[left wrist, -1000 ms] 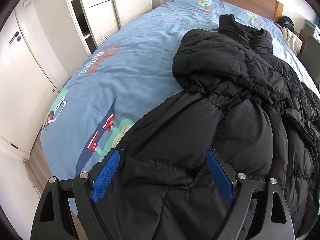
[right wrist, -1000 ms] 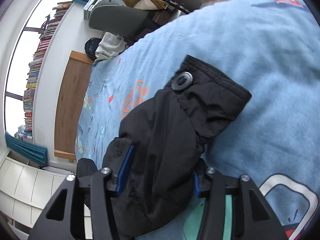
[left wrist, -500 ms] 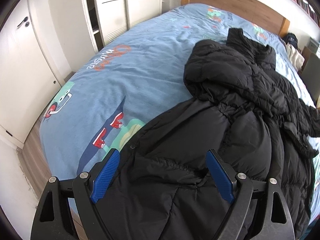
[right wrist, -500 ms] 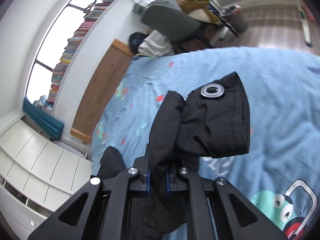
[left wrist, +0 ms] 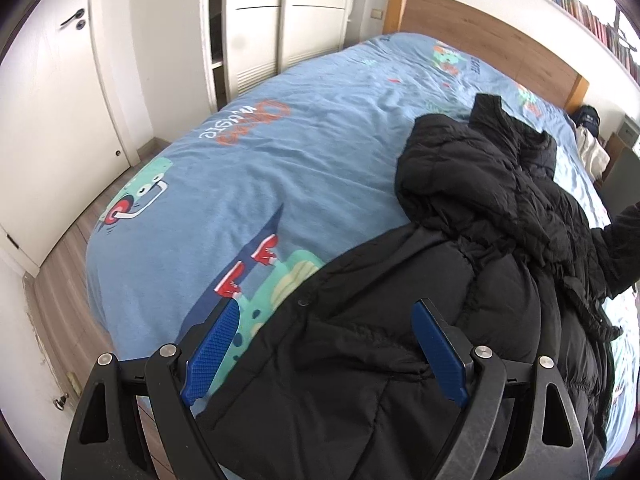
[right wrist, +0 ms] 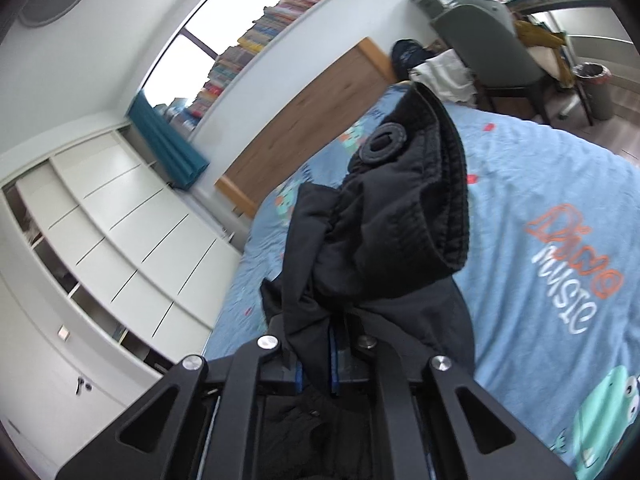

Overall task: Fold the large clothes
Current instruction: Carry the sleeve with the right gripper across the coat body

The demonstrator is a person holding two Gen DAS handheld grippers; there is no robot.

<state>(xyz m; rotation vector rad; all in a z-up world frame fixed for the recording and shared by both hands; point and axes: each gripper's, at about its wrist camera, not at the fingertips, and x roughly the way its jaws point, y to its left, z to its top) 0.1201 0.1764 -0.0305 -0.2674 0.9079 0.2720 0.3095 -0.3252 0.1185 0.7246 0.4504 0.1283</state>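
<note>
A large black puffer jacket (left wrist: 460, 264) lies crumpled on the blue printed bedspread (left wrist: 280, 152), toward the bed's right side. My left gripper (left wrist: 324, 344) is open, its blue pads on either side of the jacket's near hem, just above it. My right gripper (right wrist: 316, 364) is shut on the jacket's sleeve (right wrist: 384, 240) just below the cuff and holds it up off the bed. The cuff, with a round snap (right wrist: 384, 144), stands above the jaws. The raised sleeve also shows at the right edge of the left wrist view (left wrist: 624, 248).
White wardrobes (left wrist: 256, 20) and a door (left wrist: 52, 92) stand left of the bed, with wood floor (left wrist: 60, 276) between. A wooden headboard (left wrist: 480, 36) is at the far end. A grey chair (right wrist: 492, 44), desk and bin (right wrist: 592, 84) stand beyond the bed.
My right gripper closed on the sleeve and lifted it off the bedspread, tilting upward. My left gripper stayed open and drew back slightly over the hem.
</note>
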